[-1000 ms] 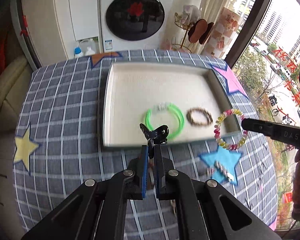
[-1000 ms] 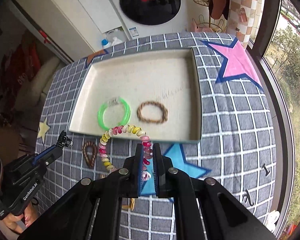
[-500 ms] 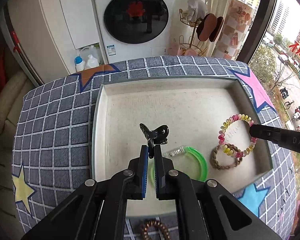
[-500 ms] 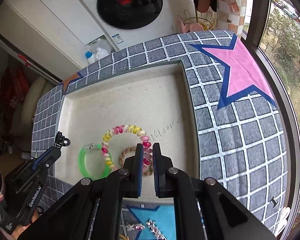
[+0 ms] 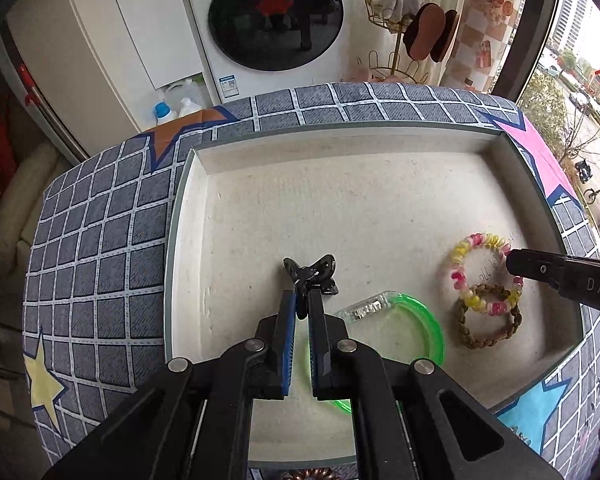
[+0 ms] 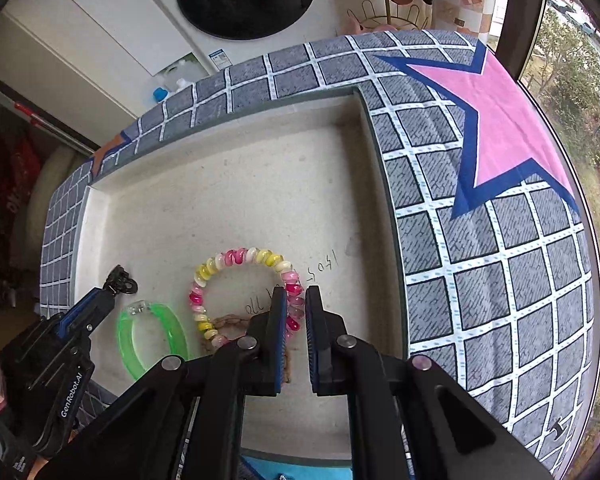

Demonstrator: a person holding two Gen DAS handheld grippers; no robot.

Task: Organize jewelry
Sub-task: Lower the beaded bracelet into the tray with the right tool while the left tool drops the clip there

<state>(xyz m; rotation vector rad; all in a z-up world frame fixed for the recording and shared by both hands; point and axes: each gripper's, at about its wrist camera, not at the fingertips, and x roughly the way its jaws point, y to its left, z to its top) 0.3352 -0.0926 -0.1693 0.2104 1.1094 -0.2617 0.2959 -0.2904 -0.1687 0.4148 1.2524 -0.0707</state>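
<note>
My left gripper (image 5: 302,300) is shut on a small black hair clip (image 5: 311,274) and holds it low over the beige tray (image 5: 340,200), left of centre. In the right wrist view that clip (image 6: 120,280) sticks out of the left gripper's tip. My right gripper (image 6: 296,300) is shut on a pink, yellow and white bead bracelet (image 6: 236,258), which hangs over the tray's right part. The same bracelet (image 5: 474,242) shows in the left wrist view, overlapping a brown braided bracelet (image 5: 488,332). A green bangle (image 5: 424,324) lies on the tray floor between both grippers.
The tray sits on a grey checked cloth (image 5: 100,240) with coloured stars, one pink (image 6: 500,120). A copper spiral hair tie (image 5: 308,474) peeks out at the near edge. A washing machine (image 5: 276,12) and a gold rack (image 5: 396,40) stand beyond the table.
Both grippers came forward and down, from the tray's near edge to low over its floor, each carrying its item. The tray looks larger and closer now.
</note>
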